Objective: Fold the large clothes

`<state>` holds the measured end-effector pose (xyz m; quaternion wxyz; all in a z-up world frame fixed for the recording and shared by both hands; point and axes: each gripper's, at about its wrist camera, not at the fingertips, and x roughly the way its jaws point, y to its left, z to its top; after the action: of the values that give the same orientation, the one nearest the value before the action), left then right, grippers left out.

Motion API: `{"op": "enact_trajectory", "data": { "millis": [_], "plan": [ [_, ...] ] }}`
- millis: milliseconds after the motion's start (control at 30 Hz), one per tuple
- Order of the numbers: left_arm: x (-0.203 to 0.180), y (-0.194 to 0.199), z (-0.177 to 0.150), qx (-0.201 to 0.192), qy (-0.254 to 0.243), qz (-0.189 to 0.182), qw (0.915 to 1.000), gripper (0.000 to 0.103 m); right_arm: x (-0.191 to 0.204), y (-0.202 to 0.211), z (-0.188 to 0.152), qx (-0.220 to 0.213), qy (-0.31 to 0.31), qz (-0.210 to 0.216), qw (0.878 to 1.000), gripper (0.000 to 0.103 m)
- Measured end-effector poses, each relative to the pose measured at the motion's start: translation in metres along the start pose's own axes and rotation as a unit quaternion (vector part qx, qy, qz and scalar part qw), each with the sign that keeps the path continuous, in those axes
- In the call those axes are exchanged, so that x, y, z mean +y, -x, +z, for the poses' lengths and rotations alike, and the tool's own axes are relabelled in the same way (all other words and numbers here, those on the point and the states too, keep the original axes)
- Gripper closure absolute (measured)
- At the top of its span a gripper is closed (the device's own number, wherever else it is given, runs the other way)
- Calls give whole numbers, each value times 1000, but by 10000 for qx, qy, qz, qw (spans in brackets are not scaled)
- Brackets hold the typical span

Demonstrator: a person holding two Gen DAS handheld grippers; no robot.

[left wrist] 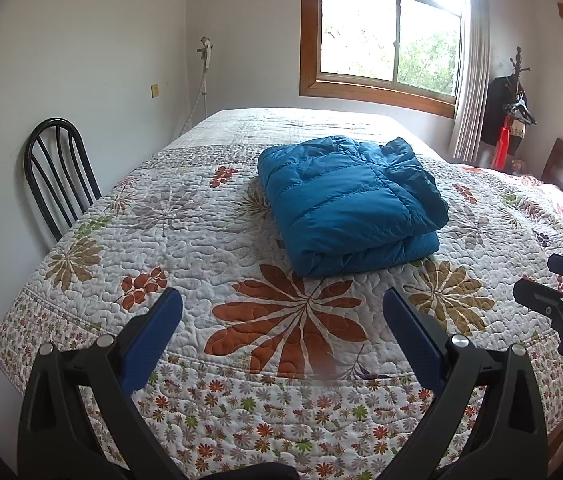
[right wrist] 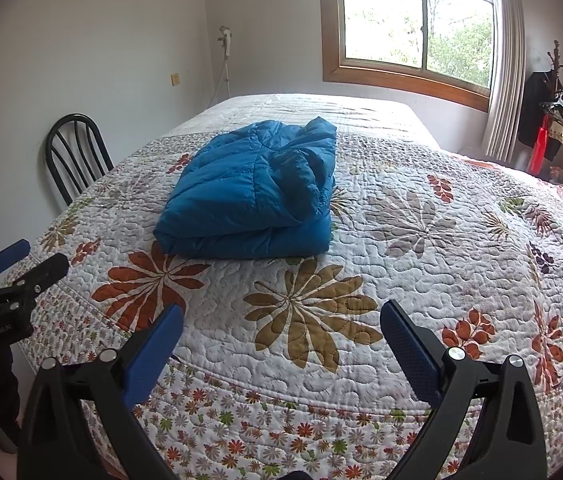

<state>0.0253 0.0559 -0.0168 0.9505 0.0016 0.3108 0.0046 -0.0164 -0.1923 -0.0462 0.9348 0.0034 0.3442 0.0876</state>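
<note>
Hidden: jacket's (left wrist: 351, 204) sleeves and front, tucked inside the folds.
Jacket: folded blue bundle mid-bed (left wrist: 201, 240).
Left gripper (left wrist: 281, 312): jaws wide apart, empty.
Right gripper (right wrist: 281, 316): jaws wide apart, empty.

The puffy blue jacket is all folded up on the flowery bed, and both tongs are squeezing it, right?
Not quite. The puffy blue quilted jacket does lie folded on the flowery quilted bed, but both wrist views show the left tongs and right tongs open, clear of it.

Both wrist views near bed (left wrist: 81, 320) edge, facing window (left wrist: 385, 32)
</note>
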Motion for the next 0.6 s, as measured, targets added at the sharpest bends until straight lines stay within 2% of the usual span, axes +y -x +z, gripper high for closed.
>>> {"op": "enact_trajectory", "data": {
  "millis": [600],
  "plan": [
    [0,-3,1,42,-9,-48,10000,3,-4,-3,0,44,-13,12,10000,4]
  ]
}}
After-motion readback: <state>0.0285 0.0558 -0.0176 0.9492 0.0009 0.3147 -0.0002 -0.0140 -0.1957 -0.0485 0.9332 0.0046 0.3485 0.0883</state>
